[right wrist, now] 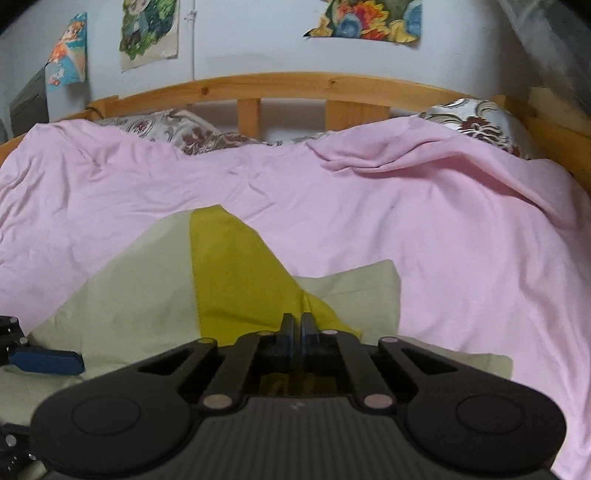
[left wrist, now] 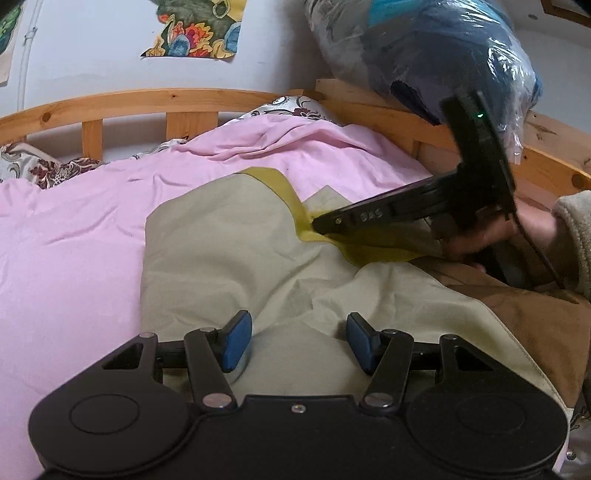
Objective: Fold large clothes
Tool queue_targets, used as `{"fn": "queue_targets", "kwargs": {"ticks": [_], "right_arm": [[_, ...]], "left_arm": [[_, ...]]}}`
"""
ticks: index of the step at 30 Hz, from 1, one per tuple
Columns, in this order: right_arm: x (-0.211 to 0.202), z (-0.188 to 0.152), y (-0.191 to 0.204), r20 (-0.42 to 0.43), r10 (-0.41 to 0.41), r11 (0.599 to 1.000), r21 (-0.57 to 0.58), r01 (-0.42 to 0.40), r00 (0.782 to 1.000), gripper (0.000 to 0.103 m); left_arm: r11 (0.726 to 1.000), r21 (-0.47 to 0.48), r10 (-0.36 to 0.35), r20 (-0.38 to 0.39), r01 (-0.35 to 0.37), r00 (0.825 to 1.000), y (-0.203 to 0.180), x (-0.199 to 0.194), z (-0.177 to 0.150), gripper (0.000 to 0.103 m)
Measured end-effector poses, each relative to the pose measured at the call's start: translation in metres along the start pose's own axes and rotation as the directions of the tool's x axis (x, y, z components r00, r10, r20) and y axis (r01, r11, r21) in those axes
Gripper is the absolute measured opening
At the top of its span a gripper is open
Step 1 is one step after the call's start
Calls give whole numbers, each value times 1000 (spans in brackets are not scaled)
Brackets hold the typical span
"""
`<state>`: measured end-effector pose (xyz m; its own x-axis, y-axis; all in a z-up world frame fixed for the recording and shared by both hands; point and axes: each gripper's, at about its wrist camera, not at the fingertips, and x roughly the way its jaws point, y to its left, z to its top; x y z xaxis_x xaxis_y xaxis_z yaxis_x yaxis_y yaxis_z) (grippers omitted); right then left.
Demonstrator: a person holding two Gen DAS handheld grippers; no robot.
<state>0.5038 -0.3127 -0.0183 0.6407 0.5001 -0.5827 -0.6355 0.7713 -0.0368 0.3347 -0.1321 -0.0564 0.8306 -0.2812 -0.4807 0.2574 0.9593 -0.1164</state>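
Left gripper (left wrist: pixel 300 341): nearest the left camera; fingers spread wide and grasping nothing, hovering over the near part of the garment (left wrist: pixel 229 258).
Right gripper (right wrist: pixel 296 332): fingers clenched on a yellow band (right wrist: pixel 236 273) of the cloth, which bunches up into the pinch; it looks lifted slightly there.
Garment: a large pale beige piece with yellow and brown panels, lying creased on the pink sheet (right wrist: pixel 443 229) of the bed, toward its near right side.
Hand (left wrist: pixel 517 229): the person's right hand holds the right gripper from the side, sleeve showing.
Step in hand: likely the start of a fold, with one edge pinched and the other side not yet taken.
Next move: probably the left fingers must close on a matching edge, so both sides travel evenly; a lone pull would drag and skew the cloth.
Far: patterned pillows (right wrist: pixel 173 129), wooden headboard (right wrist: pixel 295 86), posters (right wrist: pixel 369 18) on the wall.
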Motion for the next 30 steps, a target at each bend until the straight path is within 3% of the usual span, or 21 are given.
{"fn": "queue_targets", "kwargs": {"ticks": [1,3,4,5,7,10,13,17,30], "right_arm": [[-8,1,-1,7,-7,1000,14,7,1000,3],[-34,2,-1,22,-1,999,38,0,1000,18],[-49,0,1,24,2,999,40,-3,1000,38],[-70,-5,5,35,18,999,48,-20,999,50],[-109,-20,16,28,66,996,66,-68,997,54],[-158,-54,39,7,62,997,41,-62,998,63],[-176,-82,54,-19,12,1000,27,-11,1000,63],[-167,-110,61,-5,-50,998,45,50,999,62],[-158,-125,57,39,-71,992,107,67,997,63]], "left_arm": [[1000,2,-3,0,3,1000,1,-2,2,60],[1000,-28,-3,-8,3,1000,4,-11,10,60],[999,-53,2,-9,-3,1000,6,-18,14,63],[997,-73,2,-5,-3,1000,6,-25,17,70],[996,-89,-33,7,33,999,4,-46,19,76],[999,-24,-46,16,47,999,-12,-76,11,81],[999,39,4,-34,-2,999,-28,-80,0,82],[988,144,60,-34,-54,998,-47,-75,-11,82],[989,136,60,-28,-56,998,-45,-73,-10,82]]}}
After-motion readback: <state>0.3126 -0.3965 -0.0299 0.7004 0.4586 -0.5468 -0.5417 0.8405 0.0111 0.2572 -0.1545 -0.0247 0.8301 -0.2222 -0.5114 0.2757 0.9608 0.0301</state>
